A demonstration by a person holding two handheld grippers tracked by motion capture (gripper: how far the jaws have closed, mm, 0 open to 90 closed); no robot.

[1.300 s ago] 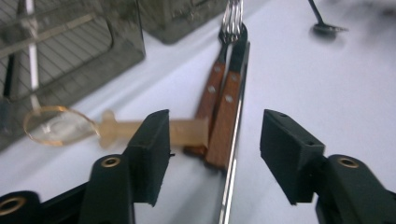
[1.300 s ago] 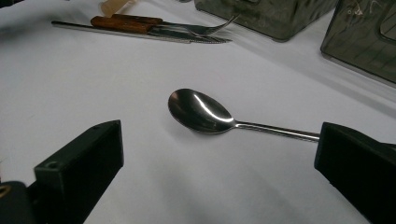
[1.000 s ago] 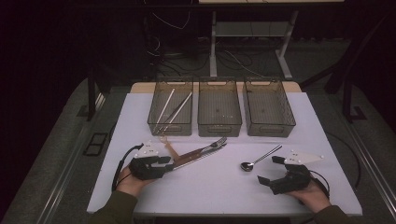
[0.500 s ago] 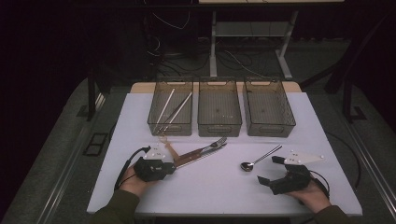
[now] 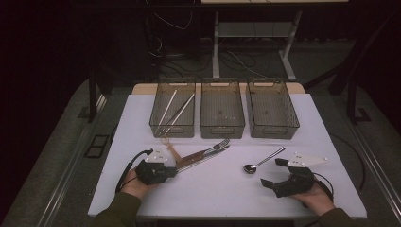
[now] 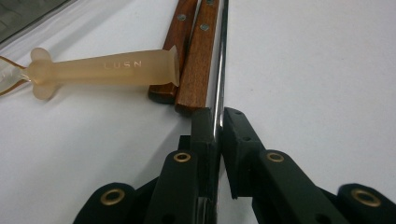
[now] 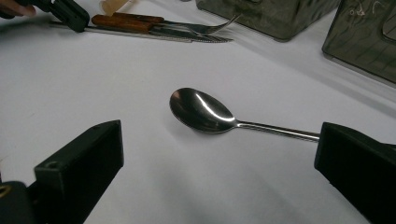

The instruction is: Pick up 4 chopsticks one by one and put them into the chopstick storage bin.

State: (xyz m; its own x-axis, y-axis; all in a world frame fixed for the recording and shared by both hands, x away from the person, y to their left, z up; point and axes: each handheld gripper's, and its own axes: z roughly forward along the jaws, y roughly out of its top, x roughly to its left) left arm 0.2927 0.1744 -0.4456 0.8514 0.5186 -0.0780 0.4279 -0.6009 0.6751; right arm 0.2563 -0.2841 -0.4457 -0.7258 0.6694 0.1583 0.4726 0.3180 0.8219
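My left gripper [image 5: 176, 168] [image 6: 219, 114] lies low on the white table [image 5: 217, 189], and its jaws have just been closing. They now pinch the thin steel knife [image 6: 218, 70] by its handle edge. Right beside the knife lie two wooden-handled utensils [image 6: 198, 56] [image 5: 208, 150] and a pale translucent handle [image 6: 102, 70]. At the right, a steel spoon [image 5: 257, 163] [image 7: 201, 109] rests on the table, bowl toward me. My right gripper [image 5: 273, 171] [image 7: 217, 140] stands open just short of it, its jaws wide on either side of the spoon.
Three dark mesh bins stand in a row at the table's back: the left bin [image 5: 172, 134] holds chopsticks [image 5: 177, 111], the middle bin [image 5: 222, 134] and right bin [image 5: 273, 134] look bare. The near table edge runs close under both hands.
The left gripper's jaws have narrowed onto the steel knife. Both hands and the cutlery have stayed in place.
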